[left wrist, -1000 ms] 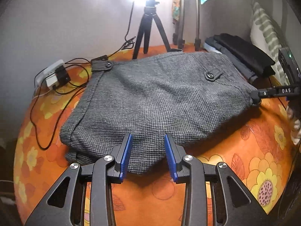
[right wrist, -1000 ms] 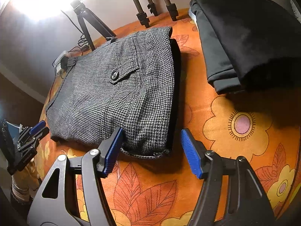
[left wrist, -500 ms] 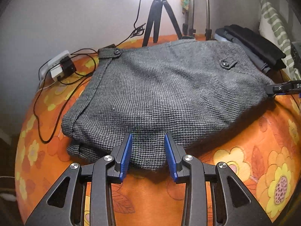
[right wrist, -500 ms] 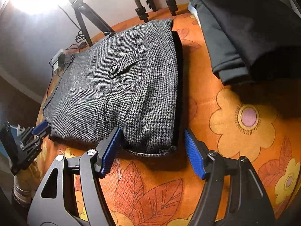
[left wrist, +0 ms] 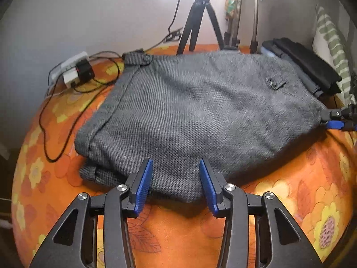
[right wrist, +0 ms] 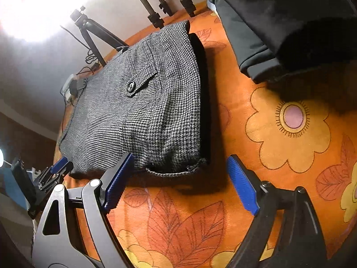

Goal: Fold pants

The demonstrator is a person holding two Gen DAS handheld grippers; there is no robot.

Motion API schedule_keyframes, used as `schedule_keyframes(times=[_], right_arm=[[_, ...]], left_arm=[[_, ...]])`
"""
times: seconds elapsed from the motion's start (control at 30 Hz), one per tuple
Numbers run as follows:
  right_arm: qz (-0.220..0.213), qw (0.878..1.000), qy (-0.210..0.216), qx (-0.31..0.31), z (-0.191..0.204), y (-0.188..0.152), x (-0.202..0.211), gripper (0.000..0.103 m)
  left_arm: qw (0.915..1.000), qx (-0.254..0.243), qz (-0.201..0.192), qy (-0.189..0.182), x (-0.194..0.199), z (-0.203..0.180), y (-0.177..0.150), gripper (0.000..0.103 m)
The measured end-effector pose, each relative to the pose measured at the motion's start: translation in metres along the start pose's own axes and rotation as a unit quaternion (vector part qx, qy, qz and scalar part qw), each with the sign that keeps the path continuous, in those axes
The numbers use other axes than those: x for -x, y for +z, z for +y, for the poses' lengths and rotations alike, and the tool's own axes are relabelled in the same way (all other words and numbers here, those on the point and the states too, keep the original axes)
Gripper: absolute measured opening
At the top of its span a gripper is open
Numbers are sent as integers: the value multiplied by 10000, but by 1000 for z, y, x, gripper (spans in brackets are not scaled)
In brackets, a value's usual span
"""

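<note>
pants (left wrist: pixel 196 116): grey houndstooth, folded into a flat bundle, lying on the orange flowered cover (left wrist: pixel 290 201). Fills the middle of the left wrist view; centre-left in the right wrist view (right wrist: pixel 142 111).
pocket flap: buttoned flap on top of the bundle, right of centre in the left view (left wrist: pixel 275 82), mid-frame in the right view (right wrist: pixel 139 83).
left gripper (left wrist: pixel 176 185): bottom centre of its own view, jaws opening; near hem of the pants sits between the blue pads (left wrist: pixel 144 186). Pads look just beside the cloth, not pinching. Also visible at the lower left of the right view (right wrist: pixel 55 169).
right gripper (right wrist: pixel 178 183): bottom of its own view, jaws opening and spread wide; corner of the bundle lies between them, right pad well clear of the cloth, left pad close to it. Tips show at the right edge of the left view (left wrist: pixel 337 118), at the bundle's corner.
dark folded clothes (right wrist: pixel 279 29): stacked in the upper right, apart from the pants.
tripod (left wrist: pixel 198 20): top centre, behind the bundle.
power strip (left wrist: pixel 73 71): upper left, cables trailing over the cover.
</note>
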State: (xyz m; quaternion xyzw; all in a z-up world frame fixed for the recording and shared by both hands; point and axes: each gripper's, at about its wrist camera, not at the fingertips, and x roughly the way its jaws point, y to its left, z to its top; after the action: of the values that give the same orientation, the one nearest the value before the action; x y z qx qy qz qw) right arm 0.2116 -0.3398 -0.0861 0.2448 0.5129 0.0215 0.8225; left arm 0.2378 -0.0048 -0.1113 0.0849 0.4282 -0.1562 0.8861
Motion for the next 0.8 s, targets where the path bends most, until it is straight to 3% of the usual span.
schedule_keyframes(times=[0.2,0.4,0.6,0.8], right_arm=[[25,9999,61,-82,5,0,-3,87],[50,9999,2,117,15,-1,-8,87],[-80,9997,100,-210,-4,8,-2,87],[-39,9999,131,29,4,14,-9,88]], left_arm=[[9994,-123,-244,-203,4,-29,26,42],[9989,-221,-217,-350,-27,-73,52,42],[9985,-537,-53,-73,-60,-93,53,42],[9981,-610,-40,57,-68,-90,52,45]])
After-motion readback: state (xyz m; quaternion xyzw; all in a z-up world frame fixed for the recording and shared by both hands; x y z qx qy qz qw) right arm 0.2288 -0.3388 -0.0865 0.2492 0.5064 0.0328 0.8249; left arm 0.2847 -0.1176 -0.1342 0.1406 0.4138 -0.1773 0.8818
